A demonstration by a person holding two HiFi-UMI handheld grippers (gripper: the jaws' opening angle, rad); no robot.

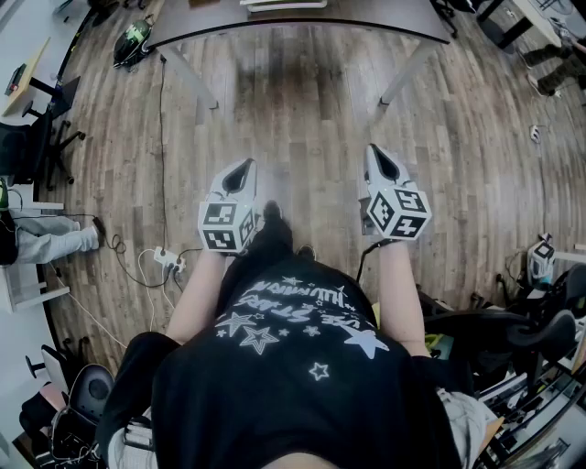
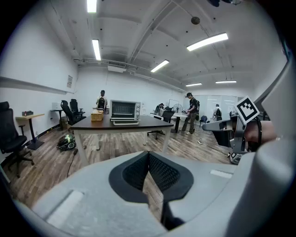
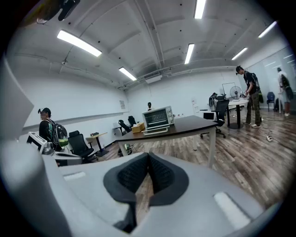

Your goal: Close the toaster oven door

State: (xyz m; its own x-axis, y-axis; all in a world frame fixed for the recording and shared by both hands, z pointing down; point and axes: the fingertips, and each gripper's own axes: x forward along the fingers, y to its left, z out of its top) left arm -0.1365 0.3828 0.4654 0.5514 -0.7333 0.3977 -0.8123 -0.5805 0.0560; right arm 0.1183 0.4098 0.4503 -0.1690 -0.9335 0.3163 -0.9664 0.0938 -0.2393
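Observation:
The silver toaster oven [image 2: 125, 110] stands on a dark table [image 2: 138, 124] several steps ahead; it also shows as the toaster oven [image 3: 158, 117] in the right gripper view. Its door [image 3: 155, 131] lies folded down flat in front of it. In the head view only the oven's front edge [image 1: 284, 5] shows at the top. My left gripper [image 1: 242, 170] and right gripper [image 1: 377, 156] are held side by side at waist height over the wood floor, far short of the table. Both are shut with nothing between the pads. From their own cameras, the left gripper [image 2: 148, 155] and right gripper [image 3: 148, 157] point towards the oven.
A cardboard box [image 2: 97, 115] sits on the table left of the oven. White table legs [image 1: 188, 78] stand ahead. Office chairs [image 2: 11, 139] and desks line the left. Cables and a power strip [image 1: 165, 259] lie on the floor at left. People stand in the background.

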